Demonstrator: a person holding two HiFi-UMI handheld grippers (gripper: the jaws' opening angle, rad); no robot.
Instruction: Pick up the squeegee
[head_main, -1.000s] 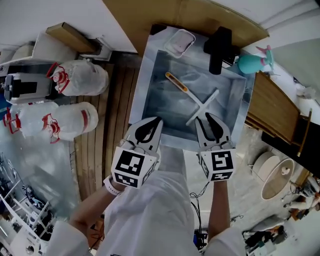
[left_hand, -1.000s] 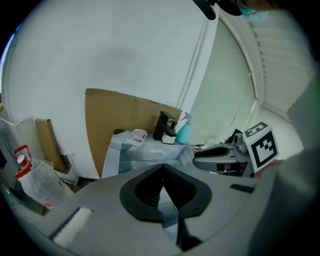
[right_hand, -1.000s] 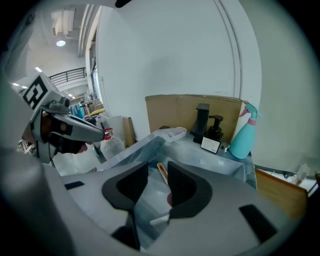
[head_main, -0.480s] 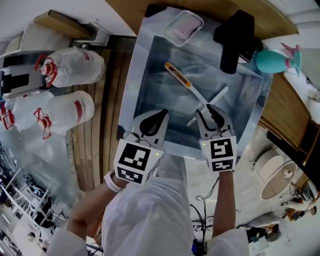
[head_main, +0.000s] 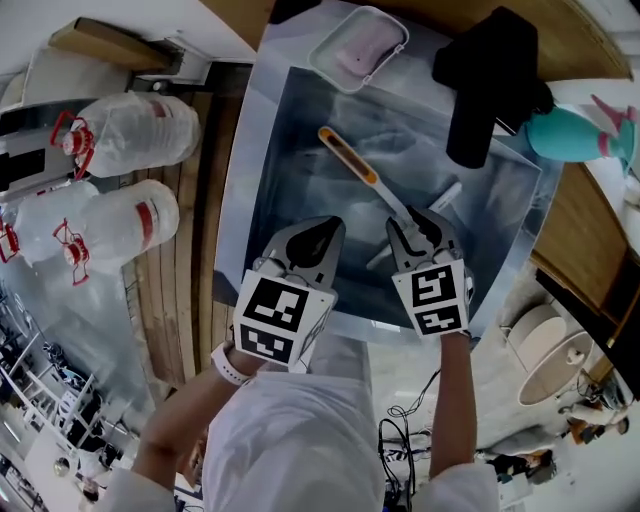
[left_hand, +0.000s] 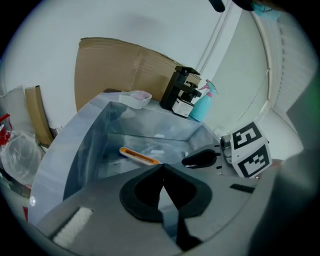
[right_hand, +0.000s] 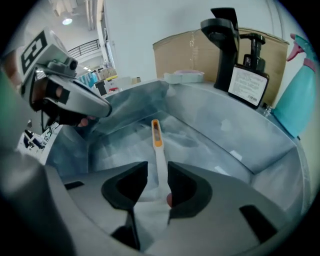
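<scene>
the steel sink (head_main: 243, 170) walls the work in on all sides and the black tap (head_main: 487, 85) overhangs its far right corner, so i judge the free way in and out is from above, clear of the near rim. the left claw (head_main: 320, 232) hovers over the near part of the basin, pinched together on nothing. the right claw (right_hand: 157, 169) is closing from wide, neither pad yet touching the squeegee (head_main: 372, 178), which lies flat on the sink floor with its white shank between the jaws; best to drop lower, centre the shank and squeeze squarely so it can't twist.
</scene>
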